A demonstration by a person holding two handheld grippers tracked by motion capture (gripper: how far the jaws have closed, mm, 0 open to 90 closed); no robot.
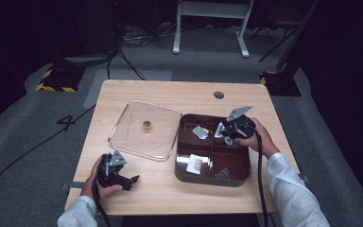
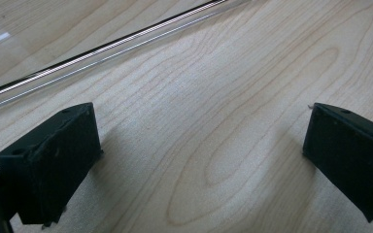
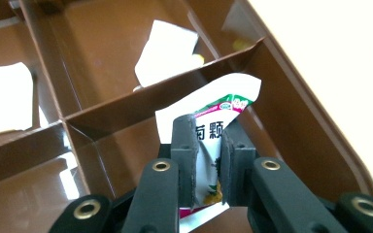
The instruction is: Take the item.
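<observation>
Right tool (image 3: 209, 170) clamping white sachet (image 3: 213, 116) over brown divided tray (image 3: 320, 145), near desk (image 1: 170, 198) right edge; sachet showing green-red print, Chinese characters, one reading "颗". Left tool (image 2: 199, 165) resting by desk near-left corner, jaws gaping, nothing between. Clear lid (image 1: 144, 130) lying beside tray's left.

My two grippers are black. The right gripper (image 3: 209, 170) has flat dark pads on its jaws, and behind them black link arms with brass-coloured rivets. The left gripper (image 2: 199, 160) has blocky matte jaws, scuffed at the edges. Behind each set of jaws sits a grey three-cornered plate, and a black cable trails back. Both sleeves (image 1: 290, 189) are white.
</observation>
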